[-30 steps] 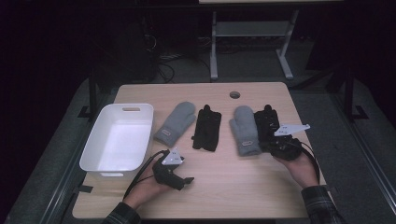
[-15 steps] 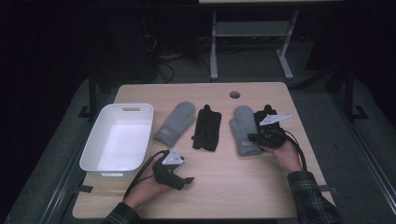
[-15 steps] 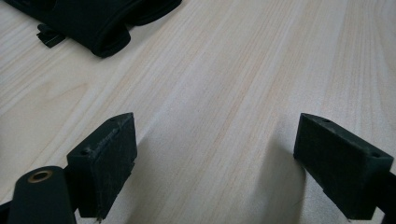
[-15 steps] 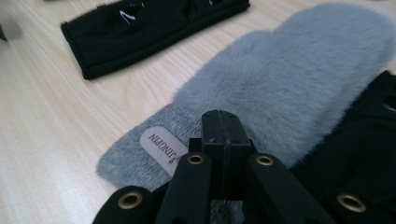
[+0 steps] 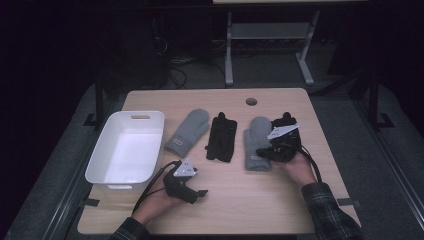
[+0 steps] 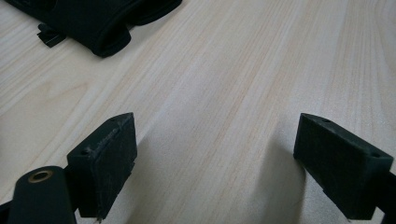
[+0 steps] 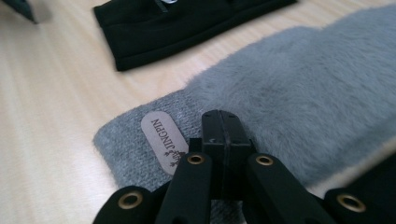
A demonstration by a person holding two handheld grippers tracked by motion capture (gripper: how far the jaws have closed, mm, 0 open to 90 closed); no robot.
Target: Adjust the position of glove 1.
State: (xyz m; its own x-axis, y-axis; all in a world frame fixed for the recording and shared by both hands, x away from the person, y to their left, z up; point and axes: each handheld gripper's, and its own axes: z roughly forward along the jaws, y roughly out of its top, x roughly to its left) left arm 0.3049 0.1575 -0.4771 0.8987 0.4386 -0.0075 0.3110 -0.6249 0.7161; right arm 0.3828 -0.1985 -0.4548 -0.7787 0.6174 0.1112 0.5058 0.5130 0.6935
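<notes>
While right gripper point(image 7: 223, 128) sits jaws closed over fluffy grey knit mitten point(image 7: 299, 88) cuff, left gripper point(image 6: 215, 163) gapes wide, black fabric glove point(image 6: 93, 21) ahead-left

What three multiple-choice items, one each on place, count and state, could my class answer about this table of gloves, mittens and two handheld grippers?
1. Where does the white plastic bin stand?
A. table's left side
B. table's right side
C. on the floor

2. How many grey fleece mittens lie on the table?
A. one
B. two
C. four

3. How do the left gripper jaws stand?
A. wide apart
B. shut on a black glove
C. shut on the bin rim

Answers:
1 A, left of all the gloves.
2 B, each lying beside a black glove.
3 A, bare light wooden table shows between them.
</notes>
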